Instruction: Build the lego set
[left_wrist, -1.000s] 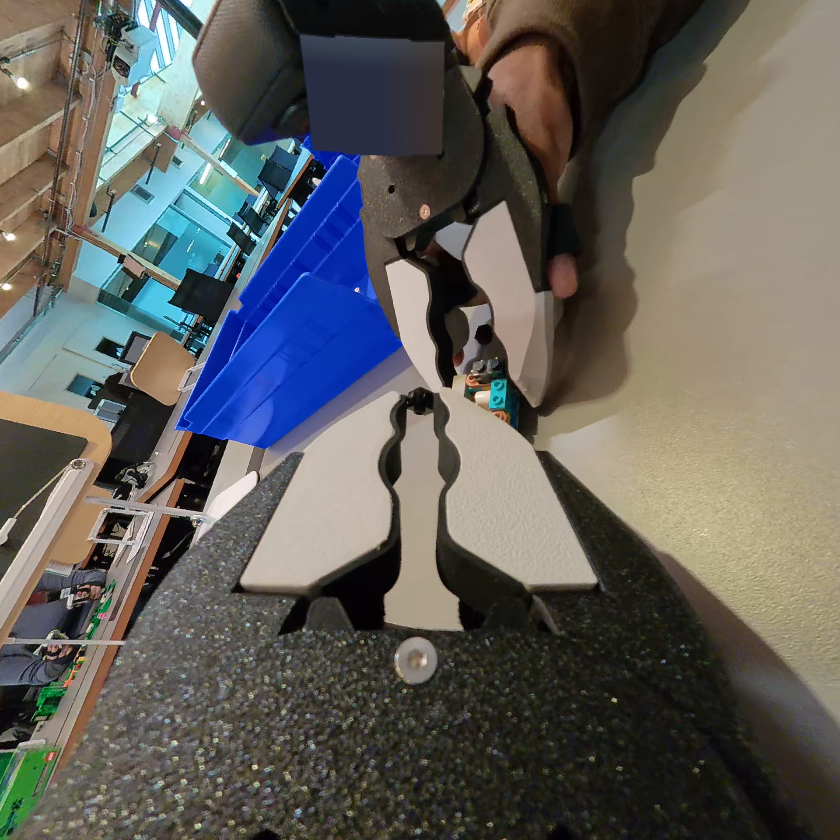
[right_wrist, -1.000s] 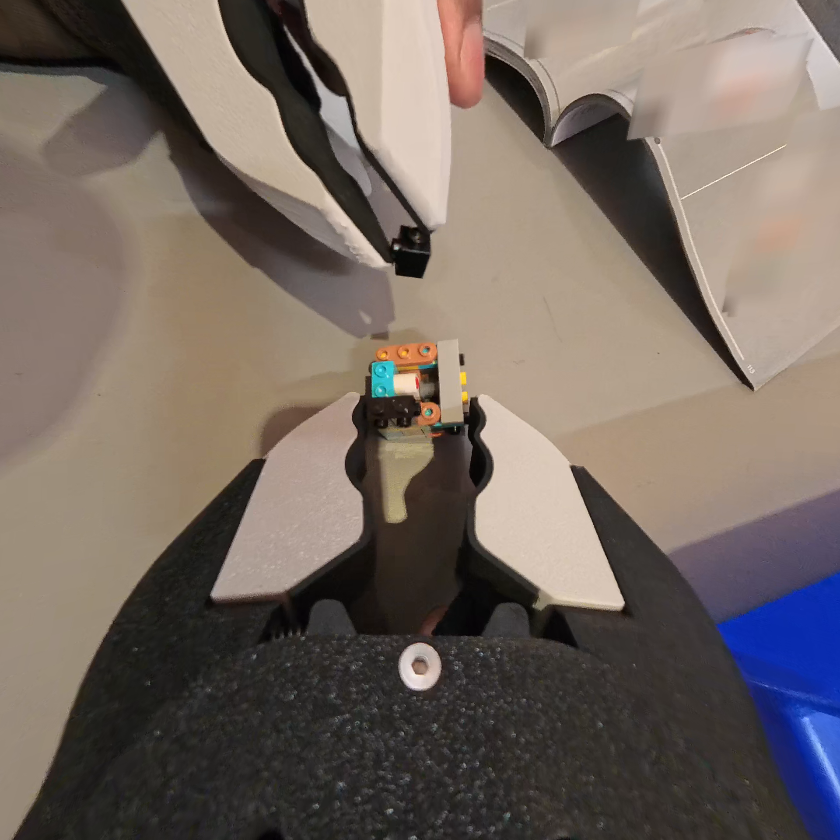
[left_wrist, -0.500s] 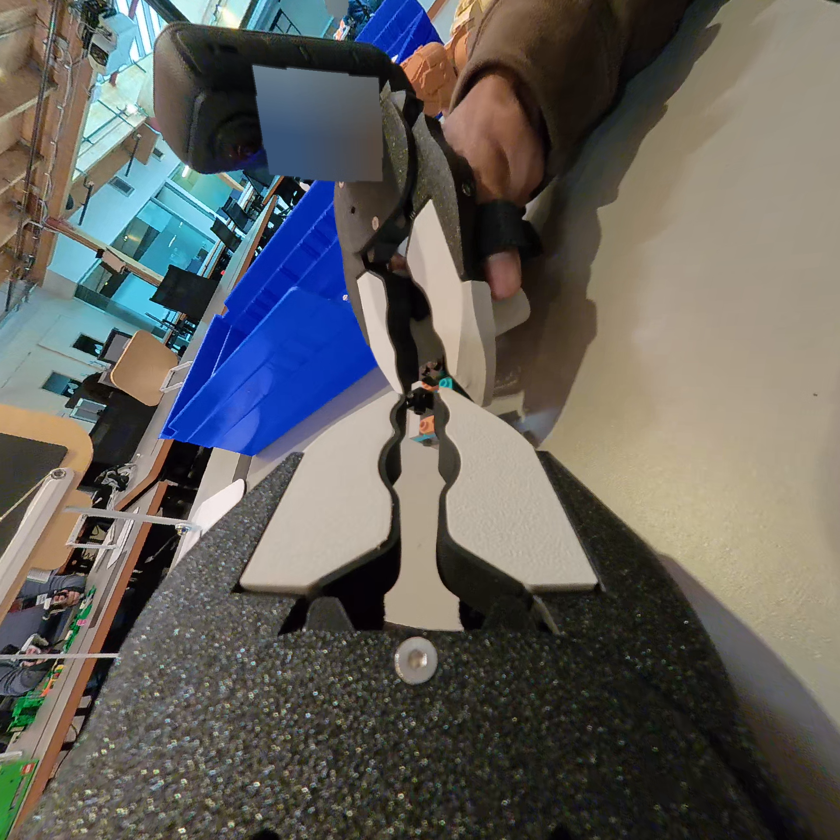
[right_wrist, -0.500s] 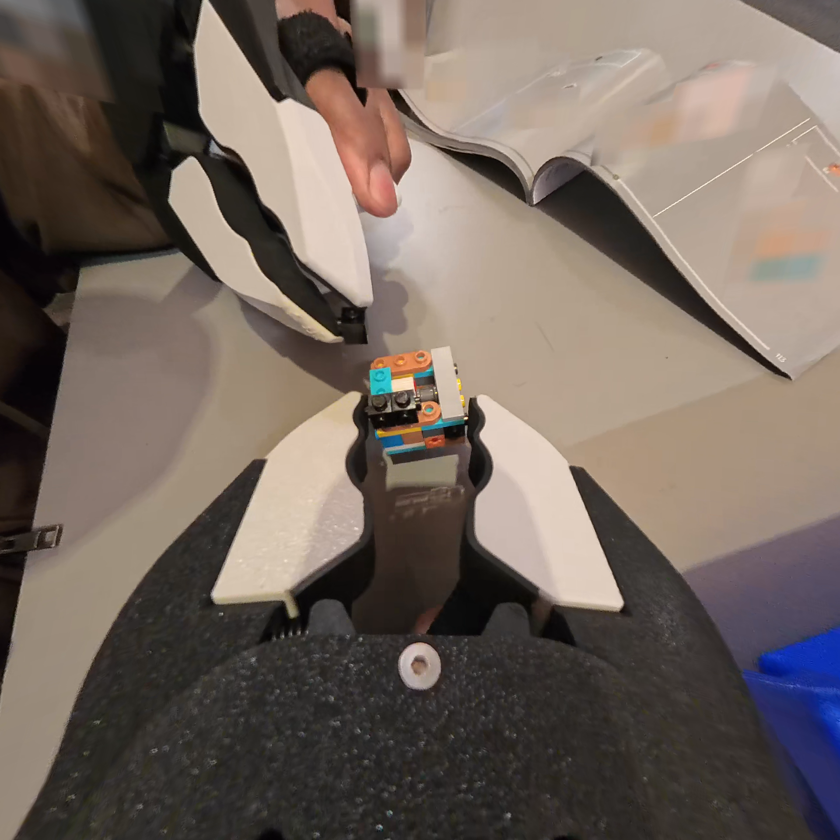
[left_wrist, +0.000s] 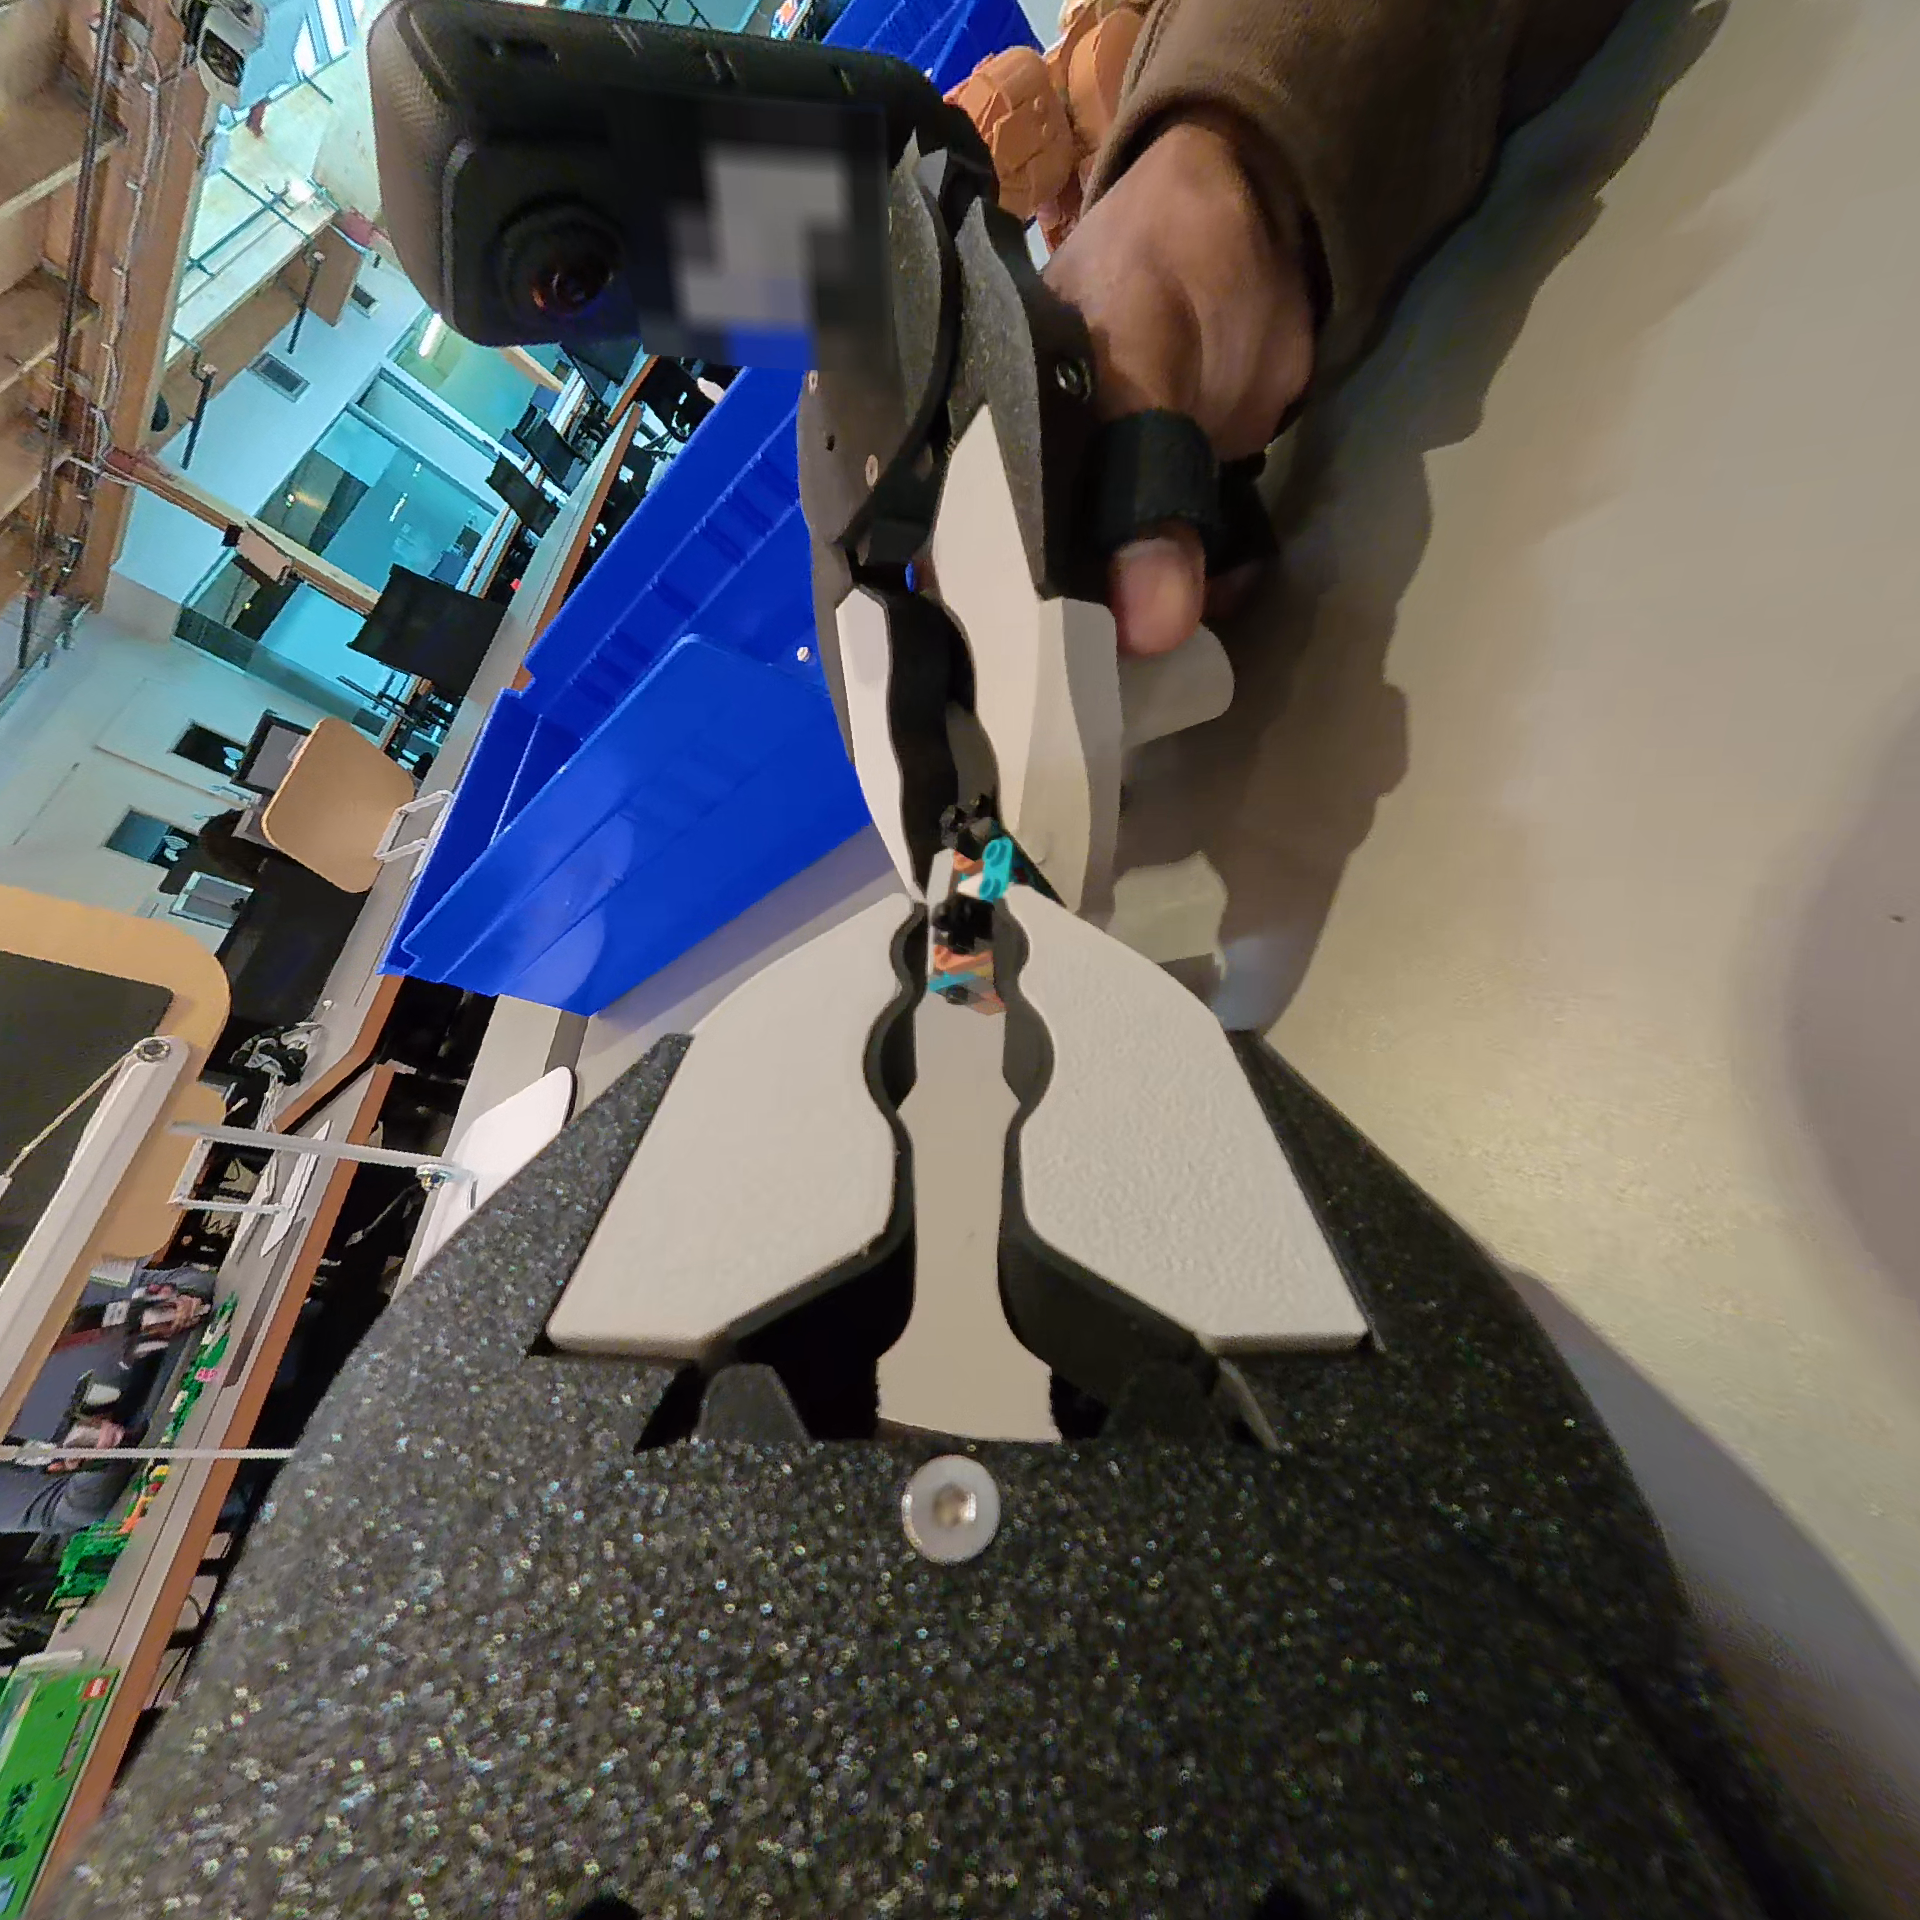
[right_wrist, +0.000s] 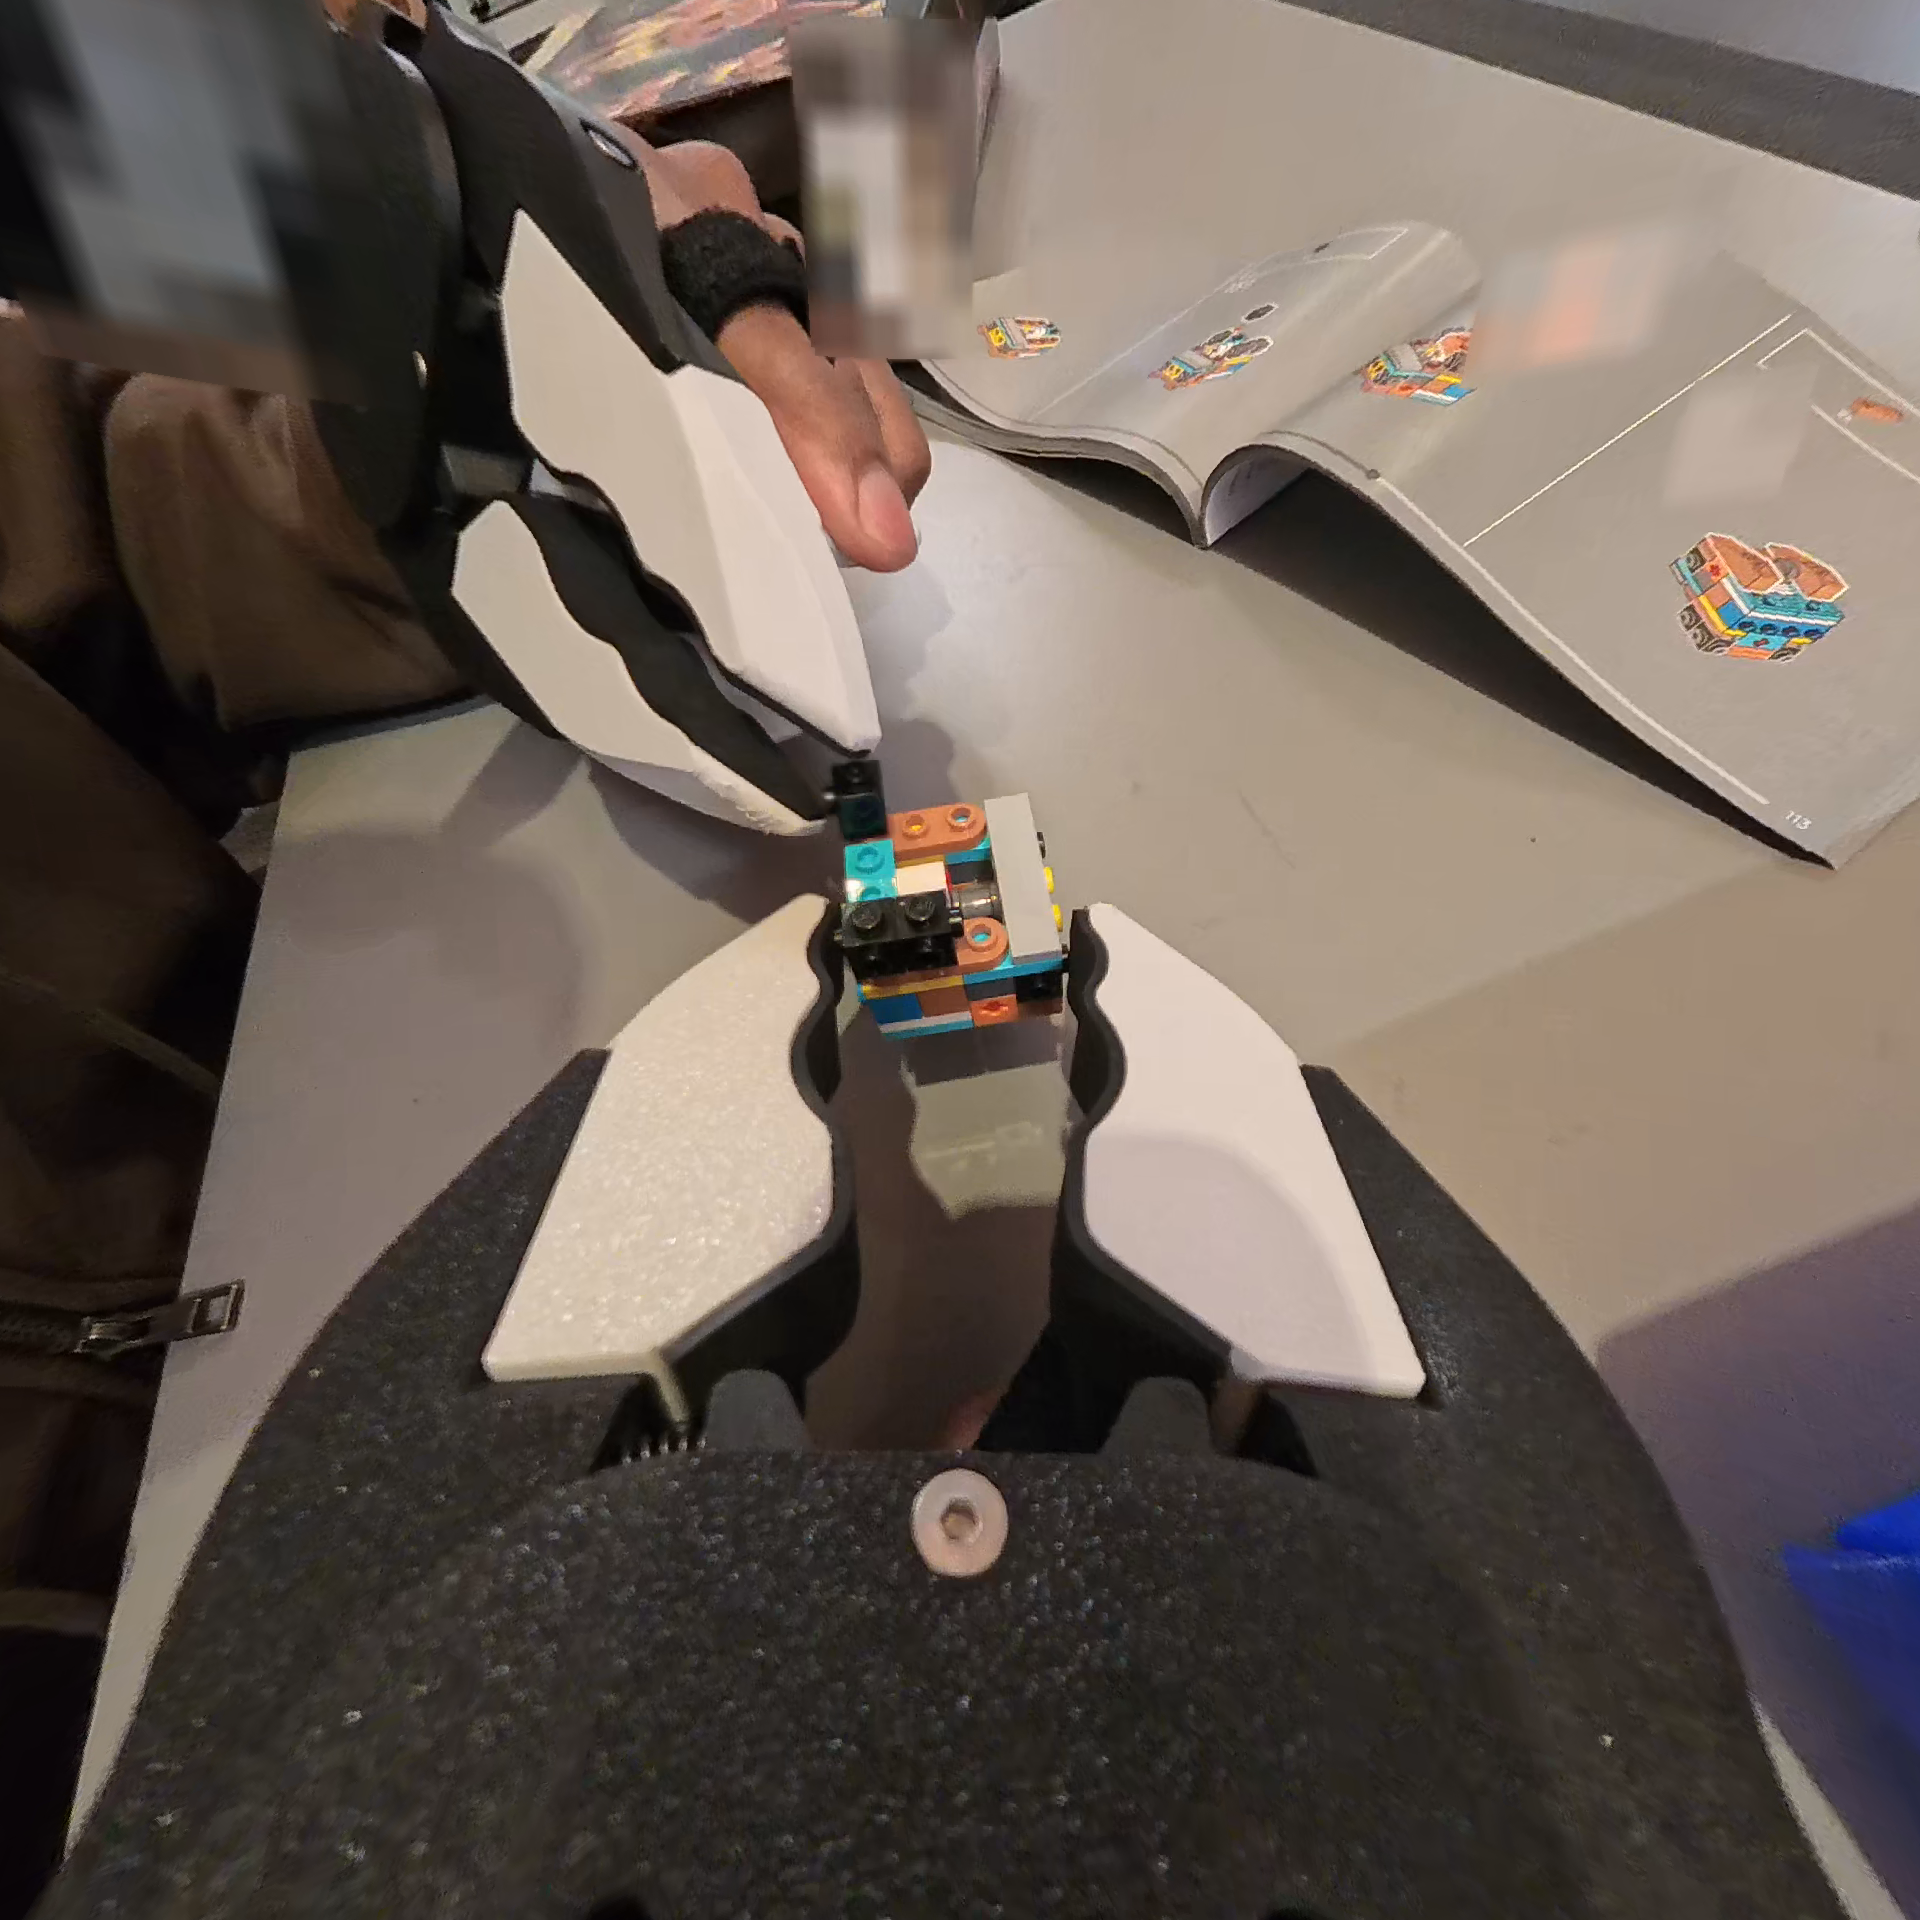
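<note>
My right gripper (right_wrist: 956, 925) is shut on a small multi-coloured lego assembly (right_wrist: 951, 935) with teal, orange, black and grey bricks, and holds it just above the grey table (right_wrist: 1247, 779). My left gripper (right_wrist: 847, 779) comes in from the upper left, shut on a small black brick (right_wrist: 857, 795) that sits against the assembly's far-left teal corner. In the left wrist view my left gripper (left_wrist: 966, 914) pinches the black brick (left_wrist: 956, 920). The right gripper (left_wrist: 997, 852) points down at it with the assembly (left_wrist: 992, 868) between its fingers.
An open instruction booklet (right_wrist: 1455, 436) lies on the table at the back right. Blue bins (left_wrist: 644, 790) stand along the table's far side, and one corner shows in the right wrist view (right_wrist: 1870, 1558). A person's hands and brown sleeves hold both grippers. My two grippers' fingertips are within a few centimetres of each other.
The left gripper has brought the black brick from well apart up against the assembly's teal corner. The right gripper has tilted the assembly, still in its grip, so more of its side shows.
</note>
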